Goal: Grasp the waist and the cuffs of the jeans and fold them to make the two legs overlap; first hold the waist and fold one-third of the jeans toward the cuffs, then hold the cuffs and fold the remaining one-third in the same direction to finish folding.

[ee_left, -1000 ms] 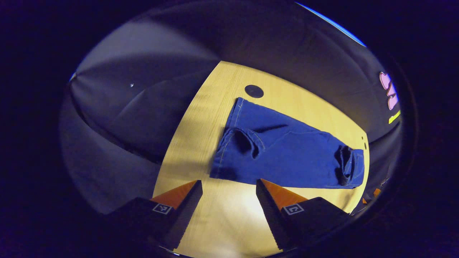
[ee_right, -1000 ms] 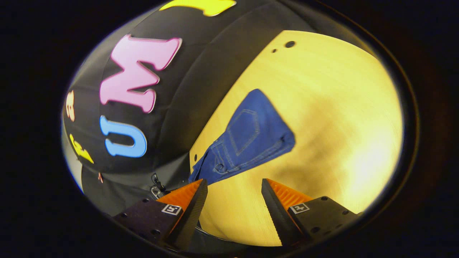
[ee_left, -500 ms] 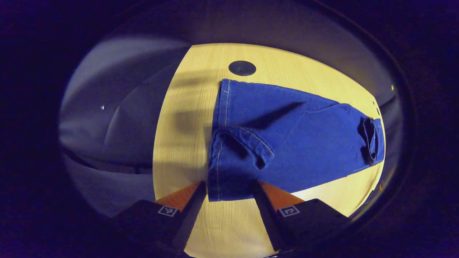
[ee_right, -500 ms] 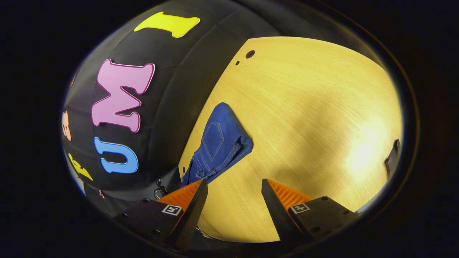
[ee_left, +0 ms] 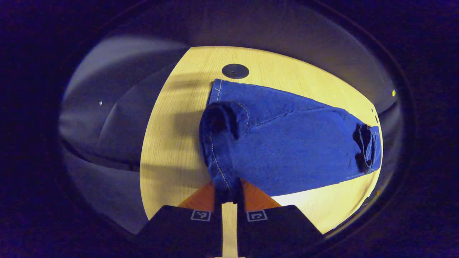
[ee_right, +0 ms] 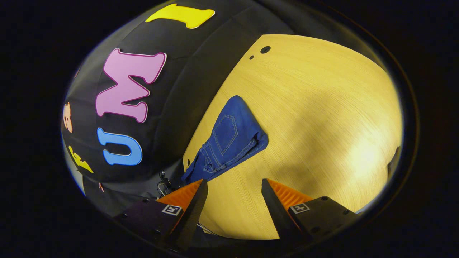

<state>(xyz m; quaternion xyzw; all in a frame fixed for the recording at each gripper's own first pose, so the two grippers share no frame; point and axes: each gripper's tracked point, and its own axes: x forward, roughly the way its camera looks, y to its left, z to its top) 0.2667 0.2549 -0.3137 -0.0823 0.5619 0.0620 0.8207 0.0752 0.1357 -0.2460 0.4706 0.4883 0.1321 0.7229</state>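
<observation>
In the left gripper view the left gripper (ee_left: 229,193) pinches the near cuff (ee_left: 219,143) of the jeans (ee_left: 287,150) lying on the wooden table (ee_left: 168,143), while the right gripper (ee_right: 233,195) hangs wide apart, holding nothing, jeans at its eleven o'clock.

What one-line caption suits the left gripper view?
Left gripper shut on the jeans cuff, lifting it off the wooden table.

Left tongs (ee_left: 228,195), black blocks, square coded markers, right tongs (ee_right: 233,191), ridged wedge fingers, small screw holes
</observation>
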